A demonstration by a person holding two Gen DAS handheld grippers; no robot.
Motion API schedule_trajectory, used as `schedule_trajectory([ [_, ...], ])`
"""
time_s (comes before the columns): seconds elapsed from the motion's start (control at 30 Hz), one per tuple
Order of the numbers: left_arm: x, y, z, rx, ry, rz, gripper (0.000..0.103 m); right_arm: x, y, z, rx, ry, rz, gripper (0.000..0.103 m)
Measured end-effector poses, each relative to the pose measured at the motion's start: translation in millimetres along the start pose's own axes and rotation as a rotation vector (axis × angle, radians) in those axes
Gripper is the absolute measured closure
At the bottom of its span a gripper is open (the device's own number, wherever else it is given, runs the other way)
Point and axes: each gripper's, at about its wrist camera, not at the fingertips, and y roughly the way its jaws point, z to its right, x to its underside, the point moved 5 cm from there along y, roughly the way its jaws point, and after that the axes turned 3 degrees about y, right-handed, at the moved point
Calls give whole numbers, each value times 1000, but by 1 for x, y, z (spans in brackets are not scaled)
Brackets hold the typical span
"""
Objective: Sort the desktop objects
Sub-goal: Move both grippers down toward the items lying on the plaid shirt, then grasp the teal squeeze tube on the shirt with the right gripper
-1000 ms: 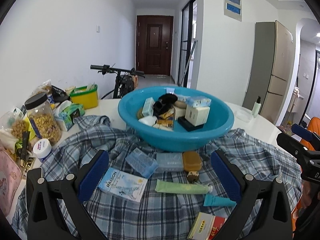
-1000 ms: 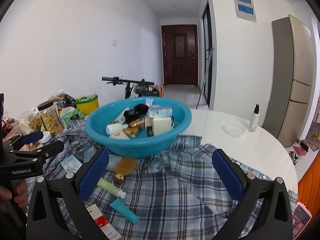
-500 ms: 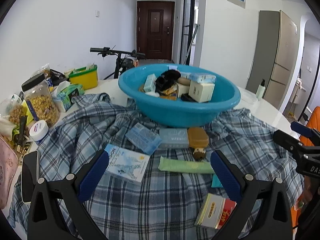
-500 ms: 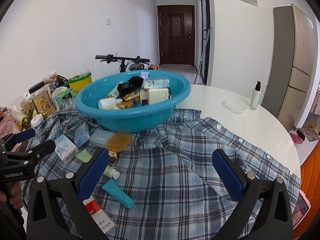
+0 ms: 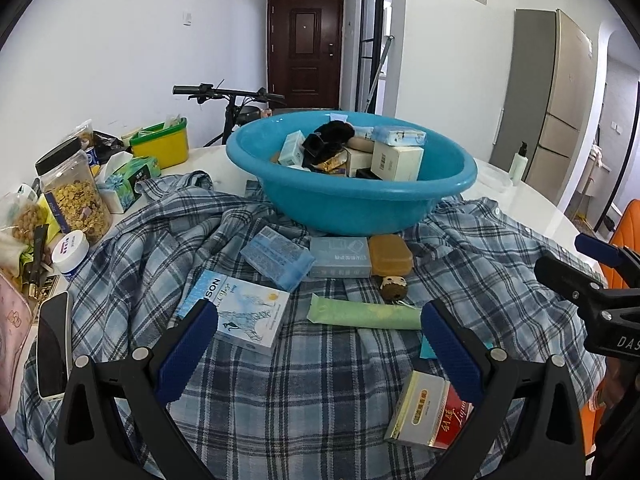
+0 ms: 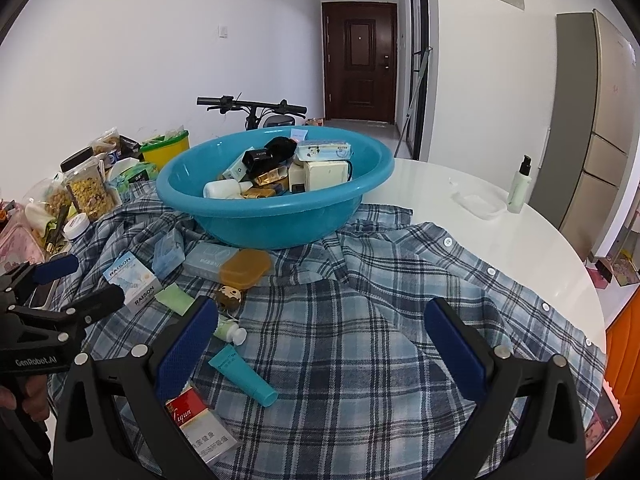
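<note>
A blue basin [image 5: 360, 204] holding several boxes and bottles stands on a plaid shirt [image 5: 280, 360]; it also shows in the right wrist view [image 6: 272, 220]. In front of it lie a RAISON box [image 5: 244, 312], blue packets [image 5: 280, 258], an amber case [image 5: 390, 256], a green tube [image 5: 364, 316] and a red-and-white carton [image 5: 428, 412]. A teal tube [image 6: 242, 374] lies near the right gripper. My left gripper [image 5: 318, 352] is open and empty above the shirt's front. My right gripper [image 6: 320, 350] is open and empty over the bare shirt.
Snack jars [image 5: 76, 196], a tissue box [image 5: 124, 184], a yellow-green tub [image 5: 162, 144] and a phone [image 5: 52, 344] crowd the table's left side. A pump bottle [image 6: 520, 188] and a clear lid [image 6: 478, 204] stand on the white table [image 6: 500, 248] at right.
Both grippers have risen and tilted down, so the loose objects on the shirt sit higher and closer in view. Both stay open and empty.
</note>
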Motion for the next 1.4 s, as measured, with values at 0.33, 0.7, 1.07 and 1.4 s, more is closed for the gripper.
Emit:
schedule_trajectory([
  [0.33, 2, 3, 1, 1, 0, -11, 0, 4, 4, -2, -15, 1, -19, 0],
  [0.7, 5, 8, -3, -1, -10, -40, 0, 16, 17, -20, -65, -48, -85, 0],
  [1.07, 15, 23, -11, -8, -37, -82, 0, 40, 42, -35, -154, -62, -198, 2],
  [1.4, 20, 34, 0, 5, 11, -114, 30, 64, 53, -39, -168, -141, -277, 39],
])
